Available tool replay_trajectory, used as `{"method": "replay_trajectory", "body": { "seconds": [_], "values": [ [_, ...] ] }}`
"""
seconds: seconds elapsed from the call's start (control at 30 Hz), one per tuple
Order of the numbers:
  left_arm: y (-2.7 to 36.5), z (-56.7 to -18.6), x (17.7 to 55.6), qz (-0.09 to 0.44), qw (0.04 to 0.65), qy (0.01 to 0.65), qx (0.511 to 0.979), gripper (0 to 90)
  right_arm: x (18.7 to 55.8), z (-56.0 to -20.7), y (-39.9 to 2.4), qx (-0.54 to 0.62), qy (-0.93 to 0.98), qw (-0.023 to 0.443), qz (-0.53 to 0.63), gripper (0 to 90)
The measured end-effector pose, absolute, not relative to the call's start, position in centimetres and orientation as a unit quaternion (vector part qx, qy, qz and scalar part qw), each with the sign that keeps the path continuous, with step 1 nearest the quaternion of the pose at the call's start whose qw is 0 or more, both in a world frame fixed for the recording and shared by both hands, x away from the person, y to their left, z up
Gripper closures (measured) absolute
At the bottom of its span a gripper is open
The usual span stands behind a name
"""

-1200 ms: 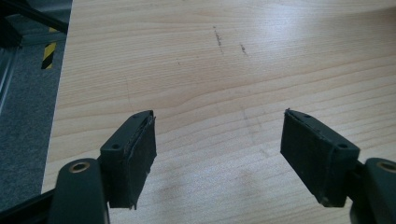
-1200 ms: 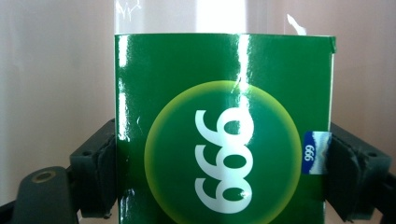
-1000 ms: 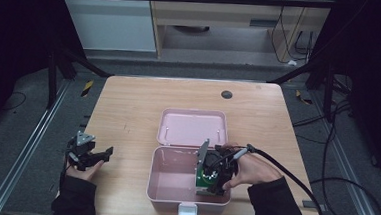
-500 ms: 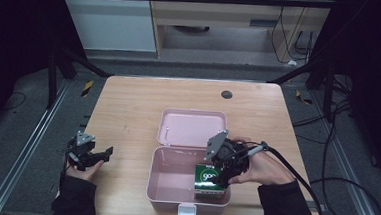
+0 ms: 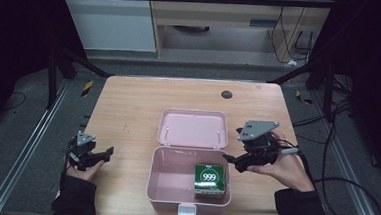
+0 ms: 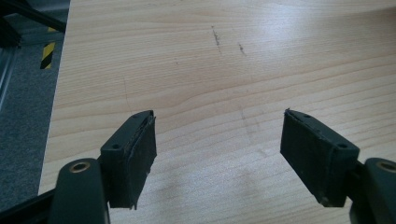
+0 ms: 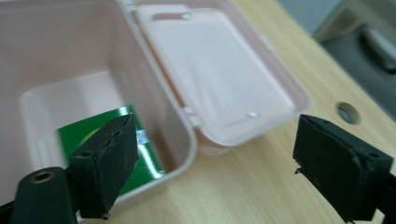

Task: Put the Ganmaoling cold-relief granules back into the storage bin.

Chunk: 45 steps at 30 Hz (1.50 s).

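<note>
**Over the near right corner of the table: packet down, lid next**

Beside the pink box [image 5: 161, 186] on its right, my right gripper [image 5: 229, 159] hangs just off the rim with nothing between its jaws. They have just been opening, and in the right gripper view they stand wide, one over the box's inside and one over bare table [image 7: 261, 186]. The green packet [image 5: 209, 180] lies flat in the near right corner of the box, its "999" face up, touching or almost touching the right wall. I judge the putting-in done.

What the next move turns on, as I read it, is the lid [image 5: 193, 128]. It lies flung open and flat on the table at the far side of the box, hinged along the box's far edge, its long axis running left to right. From my right gripper it sits to the far left, near at hand; in the right gripper view it fills the space between the jaws, further off.

My left gripper [image 5: 106, 154] rests at the near left edge of the table, well apart from the box, jaws wide over bare wood. So the right hand [image 5: 287, 168] is plainly nearer the lid's free edge.
</note>
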State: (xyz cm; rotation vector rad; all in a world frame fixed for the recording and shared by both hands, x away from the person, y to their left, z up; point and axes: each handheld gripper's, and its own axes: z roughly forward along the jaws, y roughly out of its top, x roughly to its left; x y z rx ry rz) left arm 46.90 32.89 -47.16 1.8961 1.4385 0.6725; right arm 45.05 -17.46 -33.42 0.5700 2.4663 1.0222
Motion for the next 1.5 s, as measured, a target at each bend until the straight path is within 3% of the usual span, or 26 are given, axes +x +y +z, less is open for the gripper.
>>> {"method": "replay_trajectory", "body": {
  "seconds": [0.33, 1.0, 1.23, 1.5],
  "values": [
    [32.8, -47.1, 46.8, 0.253, 0.332, 0.546, 0.726, 30.2, 45.0, -35.5, -22.1, 0.323, 0.791, 0.251, 0.454, 12.1],
    [32.9, -47.0, 46.8, 0.247, 0.333, 0.543, 0.731, 44.5, 46.5, -43.4, -25.7, 0.452, 0.740, 0.274, 0.417, 10.9],
    [33.0, -47.1, 46.9, 0.250, 0.327, 0.545, 0.730, 44.3, 47.2, -45.8, -26.8, 0.475, 0.741, 0.271, 0.389, 7.9],
    [33.1, -47.5, 47.0, 0.256, 0.317, 0.550, 0.729, 38.2, 47.5, -47.5, -27.8, 0.496, 0.741, 0.272, 0.363, 6.9]
  ]
}}
